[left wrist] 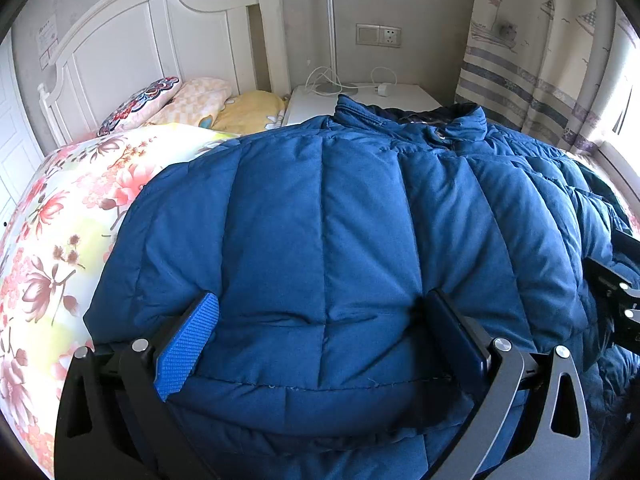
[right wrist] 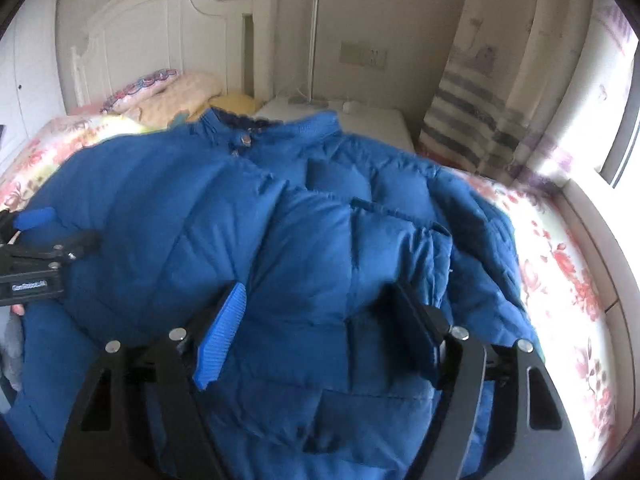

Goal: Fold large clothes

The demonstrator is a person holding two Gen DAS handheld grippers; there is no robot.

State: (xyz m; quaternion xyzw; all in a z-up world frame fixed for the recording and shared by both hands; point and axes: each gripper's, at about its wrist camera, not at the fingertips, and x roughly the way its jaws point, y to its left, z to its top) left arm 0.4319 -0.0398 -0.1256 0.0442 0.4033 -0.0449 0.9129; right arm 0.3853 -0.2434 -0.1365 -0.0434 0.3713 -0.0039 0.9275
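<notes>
A big blue quilted puffer jacket (left wrist: 340, 220) lies on the bed, collar toward the headboard; it also fills the right wrist view (right wrist: 248, 208). My left gripper (left wrist: 320, 320) is open, its fingers wide apart and pressed against the jacket's lower left part near a stitched hem. My right gripper (right wrist: 320, 320) is open too, its fingers straddling a puffy fold of the jacket's right side. The left gripper (right wrist: 36, 248) shows at the left edge of the right wrist view. The right gripper's body (left wrist: 616, 300) shows at the right edge of the left wrist view.
The bed has a floral quilt (left wrist: 60, 240) with pillows (left wrist: 192, 100) against a white headboard (left wrist: 140, 40). A white nightstand (left wrist: 372, 98) with a lamp pole and charger cable stands behind the collar. A striped curtain (left wrist: 532, 60) and a bright window ledge (right wrist: 592, 216) are on the right.
</notes>
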